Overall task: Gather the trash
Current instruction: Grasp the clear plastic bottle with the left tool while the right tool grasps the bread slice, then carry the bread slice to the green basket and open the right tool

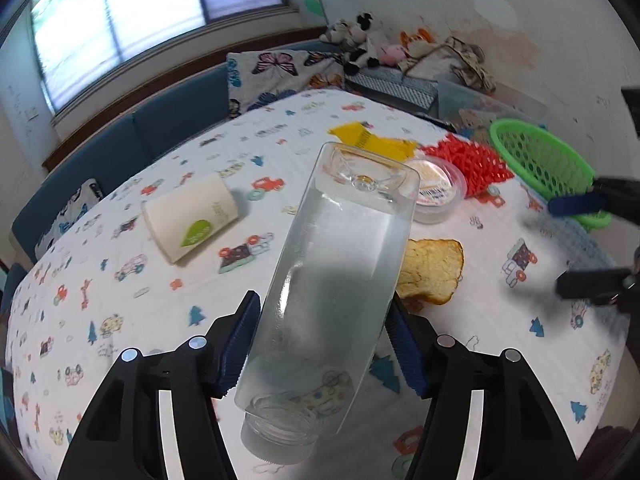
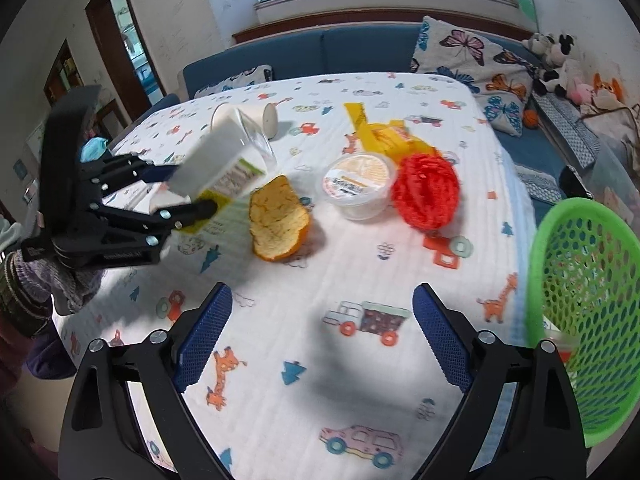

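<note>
Presently, notes from both wrist views.

Left gripper (image 1: 320, 344): its blue ribbed pads sat against both sides of a clear, empty plastic bottle (image 1: 332, 280) with a square-shouldered body. The bottle looked lifted clear of the cloth, base pointing away to upper centre, open threaded neck toward the camera at bottom centre. Held at mid-body, probably so it balances for carrying.

Same grip, right wrist view: the left gripper (image 2: 192, 196) appeared at left of frame, bottle (image 2: 228, 160) tilted, a yellow-green label showing on one face.

Right gripper (image 2: 320, 336): jaws stood wide with nothing between them, only the patterned cloth below. It hovered low in the frame, apparently ready for a next item.

Table (image 2: 360, 264): covered in a white cloth printed with cars, trucks and giraffes.

Basket: a green perforated plastic basket (image 2: 592, 300) stood at the right edge, just beside the right gripper; the likely destination for the trash.

Trash not yet collected: an orange peel (image 2: 278, 220) at centre; a round lidded plastic tub (image 2: 358, 184) right of it; a red foam fruit net (image 2: 426, 192) touching the tub's right side; a crumpled yellow wrapper (image 2: 380, 132) behind; a white paper cup (image 1: 192, 220) on its side at left centre of the left view.

Stage, as judged: bottle secured, deposit not yet made.

Risk: smooth bottle could slip between pads while tilted.
</note>
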### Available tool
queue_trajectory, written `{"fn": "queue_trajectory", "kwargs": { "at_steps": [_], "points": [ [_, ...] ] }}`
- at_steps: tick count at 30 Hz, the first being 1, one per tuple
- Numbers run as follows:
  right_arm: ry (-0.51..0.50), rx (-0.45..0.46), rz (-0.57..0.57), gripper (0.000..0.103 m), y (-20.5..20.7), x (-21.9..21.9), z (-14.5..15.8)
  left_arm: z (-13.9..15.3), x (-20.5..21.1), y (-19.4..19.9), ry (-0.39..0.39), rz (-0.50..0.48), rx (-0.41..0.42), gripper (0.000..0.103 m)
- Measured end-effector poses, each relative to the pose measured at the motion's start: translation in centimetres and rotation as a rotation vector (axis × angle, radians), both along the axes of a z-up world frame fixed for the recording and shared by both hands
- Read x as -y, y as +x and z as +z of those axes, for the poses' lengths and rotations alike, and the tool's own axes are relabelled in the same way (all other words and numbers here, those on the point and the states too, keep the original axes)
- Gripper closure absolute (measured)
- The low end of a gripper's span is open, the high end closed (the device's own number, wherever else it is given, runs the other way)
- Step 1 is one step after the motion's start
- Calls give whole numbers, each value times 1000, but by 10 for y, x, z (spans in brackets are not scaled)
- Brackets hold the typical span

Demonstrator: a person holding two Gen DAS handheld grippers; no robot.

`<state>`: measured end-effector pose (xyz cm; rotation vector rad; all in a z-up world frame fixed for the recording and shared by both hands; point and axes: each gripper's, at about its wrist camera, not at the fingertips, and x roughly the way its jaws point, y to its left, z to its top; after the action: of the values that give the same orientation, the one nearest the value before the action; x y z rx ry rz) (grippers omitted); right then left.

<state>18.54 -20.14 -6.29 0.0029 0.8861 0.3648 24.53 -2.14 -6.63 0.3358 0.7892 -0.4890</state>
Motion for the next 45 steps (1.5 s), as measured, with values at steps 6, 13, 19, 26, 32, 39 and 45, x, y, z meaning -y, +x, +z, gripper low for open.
{"fn": "queue_trajectory", "kwargs": {
  "at_steps": [6, 13, 19, 26, 32, 39, 45],
  "points": [
    [1, -20, 41, 20, 15, -26, -12, 12, -22, -5, -40, 54, 8, 43],
    [-18, -27, 65, 28, 39, -57, -25, 16, -42, -8, -56, 97, 11, 43],
    [-45, -42, 55, 34, 55, -69, -36, 15, -54, -10, -69, 113, 5, 44],
    [-75, -58, 37, 38, 68, -74, -47, 12, -59, -8, -77, 119, -7, 44],
    [-163, -25, 32, 47, 68, -83, -50, 8, -56, -10, -73, 119, -15, 44],
    [-133, -24, 36, 57, 62, -76, -45, 10, -52, -13, -74, 117, -14, 44],
    [-98, -28, 41, 60, 48, -70, -37, 13, -48, -18, -76, 114, -7, 44]
  ]
}}
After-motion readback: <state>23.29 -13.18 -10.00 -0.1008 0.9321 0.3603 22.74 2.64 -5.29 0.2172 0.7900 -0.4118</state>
